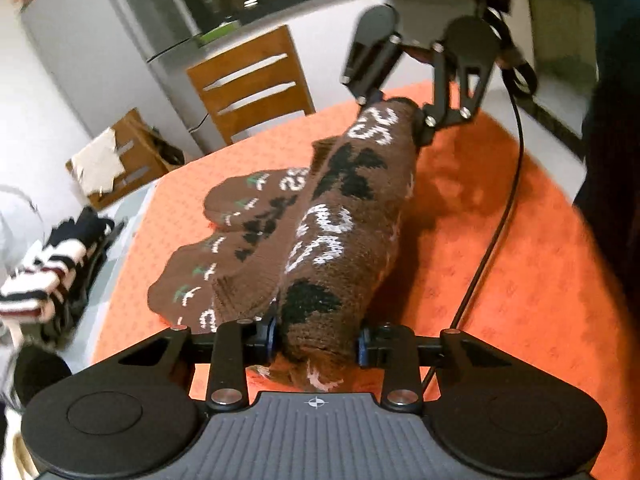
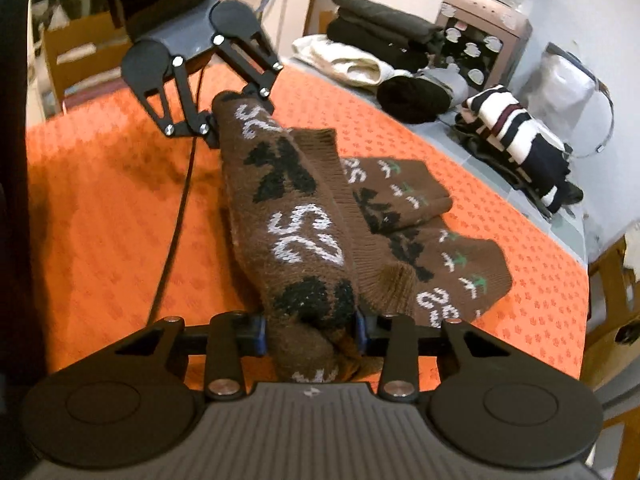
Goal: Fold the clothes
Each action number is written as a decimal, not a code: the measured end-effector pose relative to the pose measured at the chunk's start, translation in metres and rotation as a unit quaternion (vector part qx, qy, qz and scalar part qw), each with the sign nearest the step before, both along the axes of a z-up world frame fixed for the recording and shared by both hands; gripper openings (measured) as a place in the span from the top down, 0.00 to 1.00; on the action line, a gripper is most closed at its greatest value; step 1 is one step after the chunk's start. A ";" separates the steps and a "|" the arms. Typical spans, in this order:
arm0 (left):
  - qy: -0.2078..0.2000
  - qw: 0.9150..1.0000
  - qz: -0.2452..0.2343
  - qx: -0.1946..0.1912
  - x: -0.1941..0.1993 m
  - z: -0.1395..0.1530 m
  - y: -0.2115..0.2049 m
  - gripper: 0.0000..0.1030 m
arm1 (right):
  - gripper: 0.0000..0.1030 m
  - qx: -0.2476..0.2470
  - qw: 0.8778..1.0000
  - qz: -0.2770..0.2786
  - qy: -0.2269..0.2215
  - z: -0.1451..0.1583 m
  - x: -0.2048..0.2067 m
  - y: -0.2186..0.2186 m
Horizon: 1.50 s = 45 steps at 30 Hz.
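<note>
brown patterned sweater (image 1: pixel 344 216), bunched lengthwise, lifted above orange-covered surface (image 1: pixel 500 272); sleeves resting on the cloth. left gripper (image 1: pixel 316 344) clamped on one end. right gripper (image 2: pixel 310 334) clamped on the opposite end. folded clothes (image 2: pixel 384 32) at far edge.

A brown knitted sweater (image 1: pixel 344 216) with white numerals and black motifs is hanging bunched, its sleeves (image 2: pixel 440 248) lying toward the orange table's (image 2: pixel 104 216) middle.
</note>
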<state>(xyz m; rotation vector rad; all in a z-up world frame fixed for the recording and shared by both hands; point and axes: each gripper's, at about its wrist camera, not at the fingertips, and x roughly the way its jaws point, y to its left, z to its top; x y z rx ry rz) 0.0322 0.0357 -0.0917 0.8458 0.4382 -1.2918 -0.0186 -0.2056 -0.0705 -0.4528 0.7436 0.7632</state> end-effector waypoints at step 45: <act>0.312 0.839 0.389 -0.220 0.044 0.002 0.040 0.48 | 0.41 0.216 0.902 -0.371 0.054 -0.010 0.002 -0.041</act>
